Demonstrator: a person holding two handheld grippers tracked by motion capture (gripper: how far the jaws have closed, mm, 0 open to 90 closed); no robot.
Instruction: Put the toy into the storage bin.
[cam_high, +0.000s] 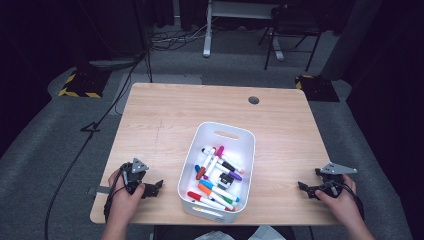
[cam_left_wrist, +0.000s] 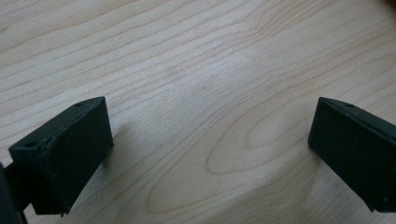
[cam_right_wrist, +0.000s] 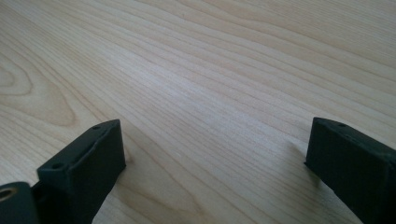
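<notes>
A light wooden desk (cam_high: 165, 120) stands on grey carpet in a dark room, with chair legs and cables beyond its far edge. High view: a white bin (cam_high: 200, 150) sits at the middle of the desk towards the near edge, and the markers (cam_high: 217, 177) lie loose inside it in mixed colours, crossing one another; no marker is seen on the desk surface. Judged from this, the work with the markers is either complete or not begun, since every one in view is in the bin and neither gripper holds anything. The left gripper (cam_high: 154, 187) rests low by the near left corner, just beside the bin's left wall but apart from it, held in the person's left hand (cam_high: 125, 192) with its jaws pointing towards the bin. The right gripper (cam_high: 306, 189) rests by the near right edge, well apart from the bin, held in the right hand (cam_high: 340, 195), its jaws likewise pointing inward. Left gripper view: the left gripper (cam_left_wrist: 210, 149) has its jaws spread wide over bare wood grain, nothing between them. Right gripper view: the right gripper (cam_right_wrist: 215, 158) is likewise spread wide and empty, close above the desk surface.
</notes>
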